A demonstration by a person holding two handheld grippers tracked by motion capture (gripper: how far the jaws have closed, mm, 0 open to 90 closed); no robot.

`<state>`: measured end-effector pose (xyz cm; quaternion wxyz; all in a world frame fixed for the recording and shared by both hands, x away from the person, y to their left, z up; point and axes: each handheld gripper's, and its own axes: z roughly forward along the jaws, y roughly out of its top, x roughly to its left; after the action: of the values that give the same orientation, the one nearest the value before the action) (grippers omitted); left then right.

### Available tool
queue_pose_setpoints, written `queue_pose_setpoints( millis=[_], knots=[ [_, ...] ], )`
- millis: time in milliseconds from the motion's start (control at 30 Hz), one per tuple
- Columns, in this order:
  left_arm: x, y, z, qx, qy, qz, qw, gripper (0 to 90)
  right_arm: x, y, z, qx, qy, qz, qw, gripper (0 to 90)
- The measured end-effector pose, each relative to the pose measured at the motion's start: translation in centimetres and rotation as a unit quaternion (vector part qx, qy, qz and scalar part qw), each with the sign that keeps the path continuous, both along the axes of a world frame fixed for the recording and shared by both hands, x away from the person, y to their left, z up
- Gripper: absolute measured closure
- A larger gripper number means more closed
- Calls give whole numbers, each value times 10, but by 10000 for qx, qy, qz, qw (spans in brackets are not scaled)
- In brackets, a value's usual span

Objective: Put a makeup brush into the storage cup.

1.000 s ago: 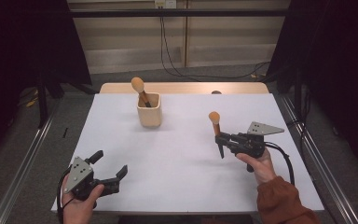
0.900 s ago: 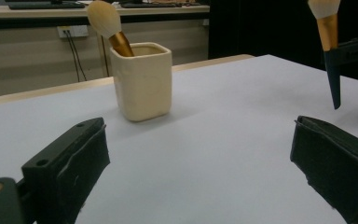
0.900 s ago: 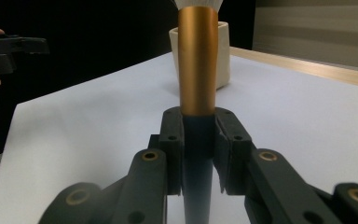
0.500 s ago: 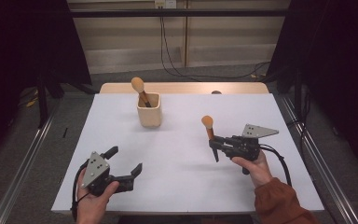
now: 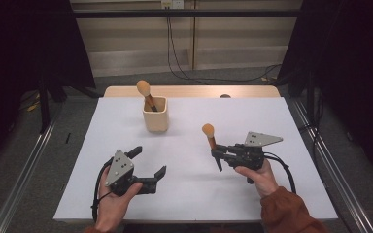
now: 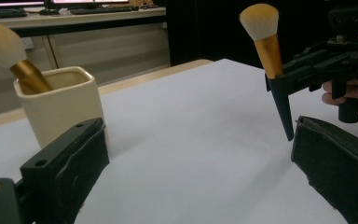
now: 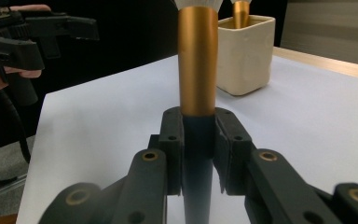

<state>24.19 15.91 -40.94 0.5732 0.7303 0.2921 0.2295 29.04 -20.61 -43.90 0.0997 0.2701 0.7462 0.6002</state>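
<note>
The makeup brush [image 5: 209,135] is standing nearly upright in the right gripper [image 5: 217,156], its pale tuft on top and its dark pointed handle aiming down at the table [image 5: 281,194]. The jaws are clamping tight on the handle just below the gold collar, as the right gripper view shows plainly. The brush is hanging above the right half of the surface, roughly midway between the near and far edges, and its tip looks to be a little off the white top rather than resting on it.

Toward the far edge, left of centre, a cream cup [image 5: 155,115] is standing with a second brush [image 5: 144,91] leaning in it, tuft up. The cup is well apart from the held brush.

The left gripper [image 5: 150,162] is sitting low near the near left corner, its jaws standing wide with nothing between them. In the left gripper view its two black pads are framing the cup on one side and the held brush on the other.

By my judgement the step in hand is carrying the brush toward the cup to join the other one. The next move is calling for a lift high enough to clear the rim, a drift over the opening, a lowering handle-first beside the leaning brush, then a release.
</note>
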Motion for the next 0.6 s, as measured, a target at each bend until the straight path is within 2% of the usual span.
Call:
queue_pose_setpoints(
  millis=[200, 367, 600],
  knots=[
    [4, -14, 5, -83, -73, -80, 9999, 33, -1, 10, 3, 25, -45, 119, 9999, 753],
    [7, -30, 9, -126, -97, -283, 9995, 31, -2, 16, 3, 16, -42, 221, 9997, 752],
    [15, -52, 10, -190, -8, -499, 9986, 30, -3, 22, 3, 69, -52, 218, 9997, 752]
  ],
)
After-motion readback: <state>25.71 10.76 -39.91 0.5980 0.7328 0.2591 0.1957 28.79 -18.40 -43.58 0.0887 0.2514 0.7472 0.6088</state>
